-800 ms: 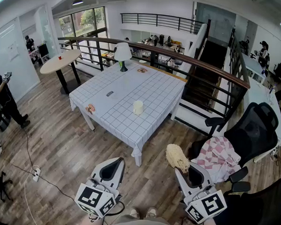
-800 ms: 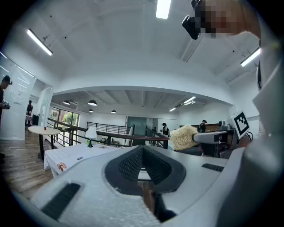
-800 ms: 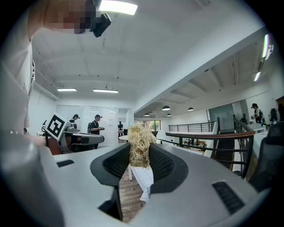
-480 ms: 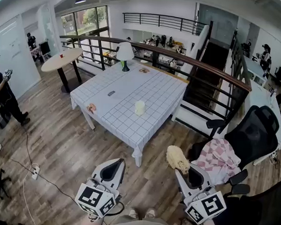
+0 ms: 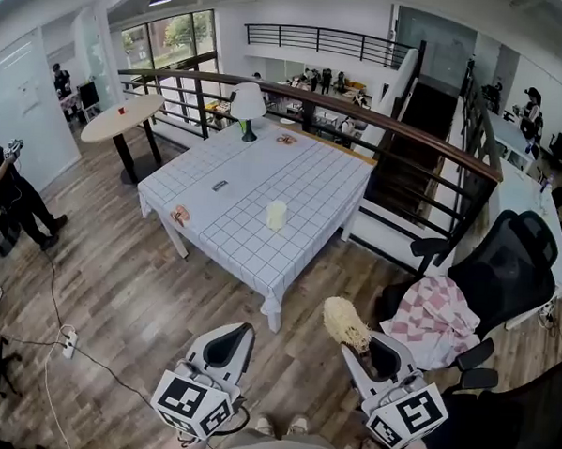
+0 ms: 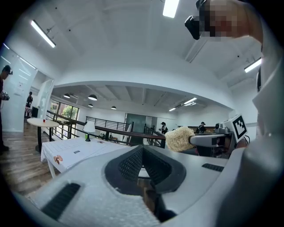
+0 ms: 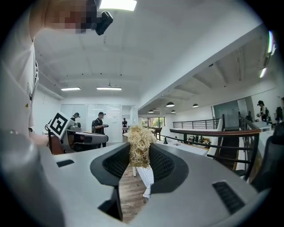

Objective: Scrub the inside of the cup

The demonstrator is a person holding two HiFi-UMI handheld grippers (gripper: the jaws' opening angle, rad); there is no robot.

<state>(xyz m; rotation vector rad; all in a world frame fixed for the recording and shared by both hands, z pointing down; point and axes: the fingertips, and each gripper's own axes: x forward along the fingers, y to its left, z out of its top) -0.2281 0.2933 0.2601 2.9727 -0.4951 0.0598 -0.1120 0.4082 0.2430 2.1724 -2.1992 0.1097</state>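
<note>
A pale cream cup (image 5: 277,214) stands upright on the white checked table (image 5: 225,221), well ahead of both grippers. My right gripper (image 5: 355,337) is shut on a straw-coloured fibre scrubber (image 5: 344,323), whose tuft (image 7: 140,145) sticks out past the jaws. My left gripper (image 5: 235,334) is shut with nothing in it; its jaws meet at the tip (image 6: 141,153). In the left gripper view the scrubber (image 6: 179,139) shows to the right. Both grippers are held level over the wooden floor, short of the table.
A lamp (image 5: 247,104) stands at the table's far end, with small flat items (image 5: 180,215) lying on the cloth. A black office chair with a checked cloth (image 5: 436,316) is at the right. A railing (image 5: 399,131) runs behind the table. A person (image 5: 10,195) stands at the left.
Both grippers have shifted slightly; the right one with the scrubber has moved a little left and down in the head view. The cup has not moved.
</note>
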